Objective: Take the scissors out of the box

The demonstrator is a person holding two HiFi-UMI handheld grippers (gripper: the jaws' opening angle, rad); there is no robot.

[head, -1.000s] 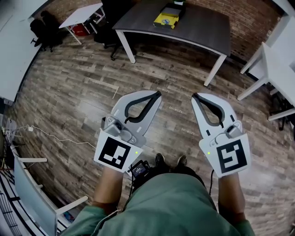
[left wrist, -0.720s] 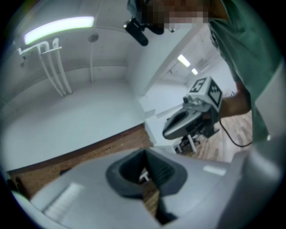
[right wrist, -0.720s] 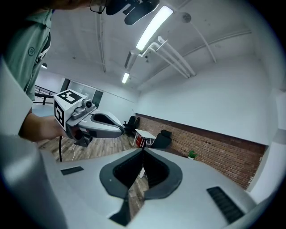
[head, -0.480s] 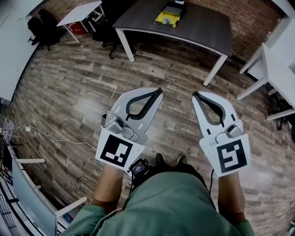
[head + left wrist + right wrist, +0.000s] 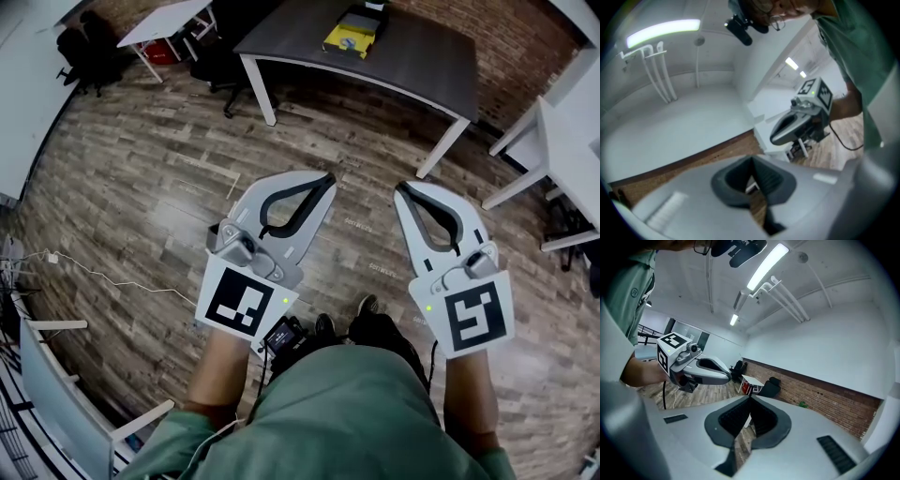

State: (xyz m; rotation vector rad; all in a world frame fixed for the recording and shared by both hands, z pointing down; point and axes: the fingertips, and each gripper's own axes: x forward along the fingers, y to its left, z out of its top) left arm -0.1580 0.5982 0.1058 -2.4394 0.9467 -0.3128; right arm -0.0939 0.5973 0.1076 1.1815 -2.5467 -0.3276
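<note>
1. Scissors: can't actually spot them in any view. The only candidate is the yellow box (image 5: 354,36) sitting on the dark table (image 5: 412,56) at the far end of the room, well away from both grippers. Something lies in or on it, but it's too small to call.

2. Left gripper (image 5: 326,180) is closed tip to tip with nothing in it. In its own view you just see floor through the loop behind the tips.

3. Right gripper (image 5: 401,189) is the same deal: tips touching, empty, only floor and distant furniture showing through the gap.

4. Both are held out in front at about waist height, side by side, angled slightly toward each other and pointing roughly at the table. My read is that this is just a carry pose. There's nothing to grab out here over the wood floor (image 5: 159,178), so keeping them closed makes sense.

5. So the task hasn't really started. The person has to get to the table first.

6. Hard to make out:
   - The table's far edge and the top of the box are cut off by the frame.
   - Whether the box is open or lidded isn't clear.
   - Both gripper views mostly show ceiling, walls and the other gripper, not the box.
</note>
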